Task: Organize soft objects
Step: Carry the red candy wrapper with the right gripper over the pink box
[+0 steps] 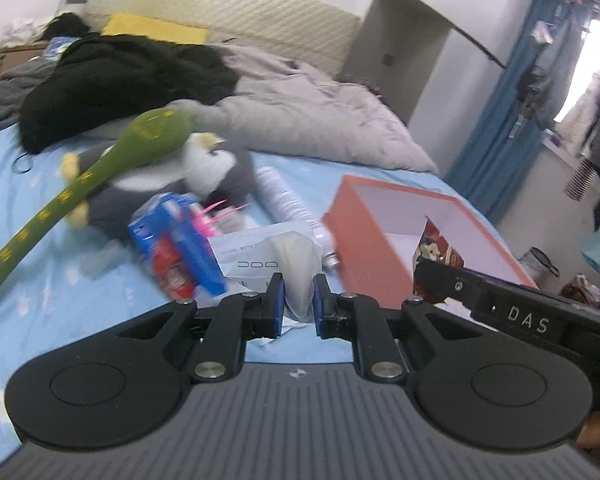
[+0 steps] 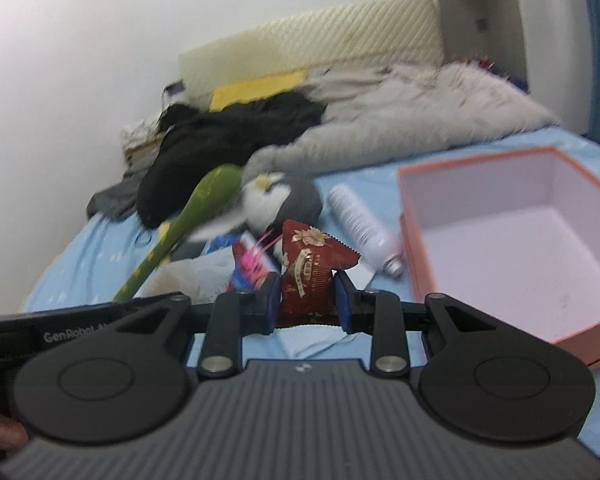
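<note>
My left gripper (image 1: 299, 296) is shut on a cream soft pouch (image 1: 296, 256), lifted above the blue bedsheet. Under the pouch lies a white printed packet (image 1: 244, 260). My right gripper (image 2: 306, 300) is shut on a red snack packet (image 2: 312, 272) that stands upright between its pads. In the left wrist view, that packet (image 1: 436, 252) sits in front of the orange box (image 1: 364, 236). The box (image 2: 416, 256) is open and its white inside holds nothing. A grey and white penguin plush (image 1: 216, 168) and a long green plush (image 1: 100, 176) lie on the bed behind.
A blue and red carton (image 1: 180, 248), a pink spiky item (image 1: 220, 212) and a white bottle (image 1: 280, 194) lie on the blue sheet (image 1: 60, 280). A grey duvet (image 1: 300, 112) and black clothing (image 1: 120, 76) fill the far end of the bed. A blue curtain (image 1: 496, 120) hangs at right.
</note>
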